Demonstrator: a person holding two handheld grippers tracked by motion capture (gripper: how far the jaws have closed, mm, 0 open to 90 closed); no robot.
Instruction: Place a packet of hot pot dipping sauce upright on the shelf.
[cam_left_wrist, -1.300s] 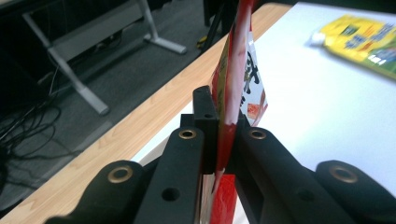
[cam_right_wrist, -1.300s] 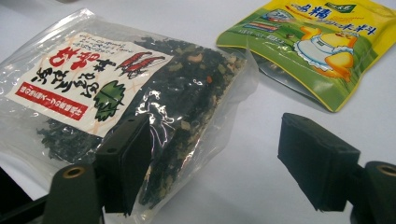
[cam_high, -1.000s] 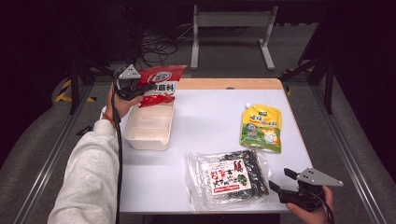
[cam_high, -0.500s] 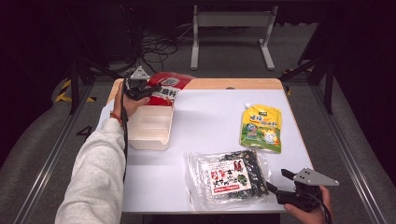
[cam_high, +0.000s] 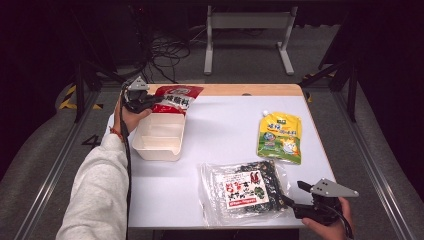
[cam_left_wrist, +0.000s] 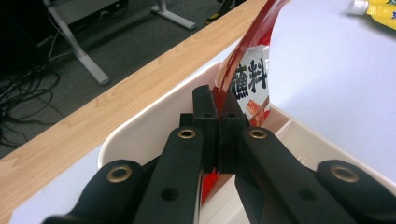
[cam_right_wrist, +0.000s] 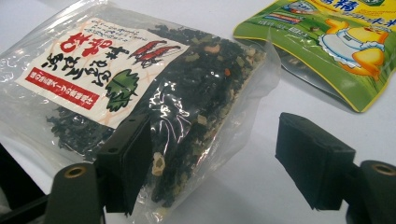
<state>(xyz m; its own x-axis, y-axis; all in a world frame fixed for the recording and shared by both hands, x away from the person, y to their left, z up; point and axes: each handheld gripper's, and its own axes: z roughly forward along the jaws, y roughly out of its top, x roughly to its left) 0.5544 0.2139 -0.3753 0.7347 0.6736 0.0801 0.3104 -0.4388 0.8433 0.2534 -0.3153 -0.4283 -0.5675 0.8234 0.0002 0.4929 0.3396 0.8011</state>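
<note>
The left tongs (cam_left_wrist: 217, 135) are clenching a red sauce packet (cam_high: 176, 98) by its edge, holding it above the far end of the one white container (cam_high: 157, 137). The right tongs (cam_right_wrist: 215, 163) are standing wide apart, one pad touching the single seaweed bag (cam_high: 245, 190) lying on the tabletop (cam_high: 225, 125). One green-yellow pouch (cam_high: 280, 136) is lying near the right edge.

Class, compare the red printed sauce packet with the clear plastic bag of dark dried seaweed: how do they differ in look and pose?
The red printed sauce packet is opaque; the clear plastic bag of dark dried seaweed shows its contents. The packet is pinched in the left tongs above the cream tray; the bag lies flat, unheld. Both carry printed labels.
</note>
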